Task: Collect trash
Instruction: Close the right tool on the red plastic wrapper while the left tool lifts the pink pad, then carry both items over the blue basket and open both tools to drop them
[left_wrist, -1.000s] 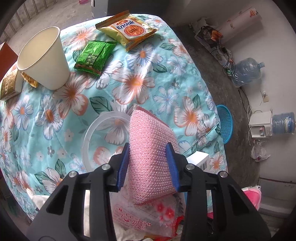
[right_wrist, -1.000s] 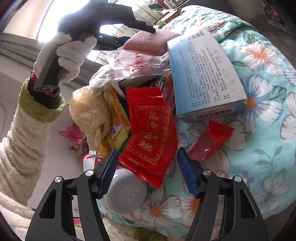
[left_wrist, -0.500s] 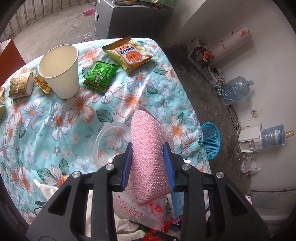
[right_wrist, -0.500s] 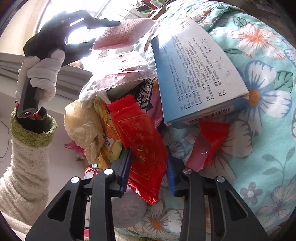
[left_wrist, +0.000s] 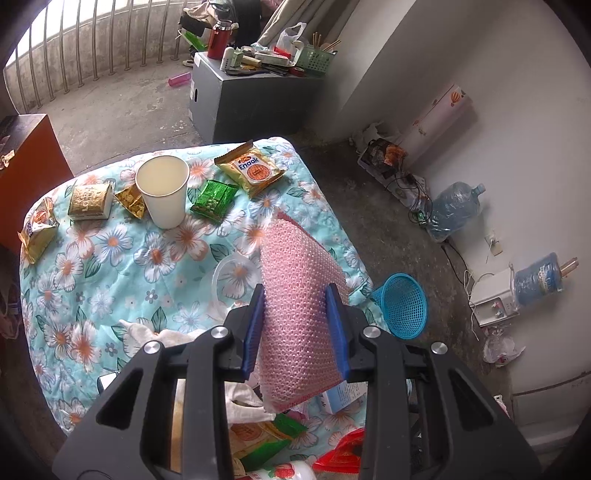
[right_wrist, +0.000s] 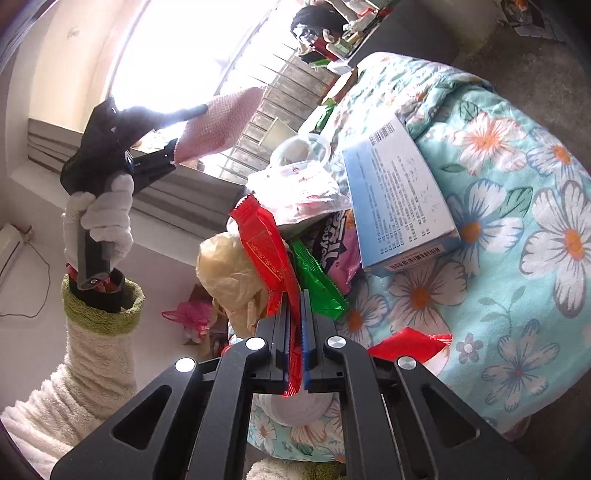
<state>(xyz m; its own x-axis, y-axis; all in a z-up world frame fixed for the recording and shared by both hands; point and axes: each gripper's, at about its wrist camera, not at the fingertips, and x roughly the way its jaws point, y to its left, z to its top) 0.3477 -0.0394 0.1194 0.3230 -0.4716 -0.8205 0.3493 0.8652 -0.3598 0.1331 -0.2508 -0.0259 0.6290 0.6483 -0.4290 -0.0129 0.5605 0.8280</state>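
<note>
The left gripper (left_wrist: 295, 325) clamps a pink sponge (left_wrist: 299, 295) above the floral cloth (left_wrist: 110, 258), while the right gripper (right_wrist: 293, 332), nearly shut, pinches a red wrapper (right_wrist: 266, 251) at the trash pile's edge.

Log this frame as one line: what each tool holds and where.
left tool: shut on pink sponge, above floral table | right tool: shut on red wrapper, at trash pile | blue basket: on floor

Left wrist view high, facing down, right wrist view low, close, both showing floral cloth (left_wrist: 110, 266)
</note>
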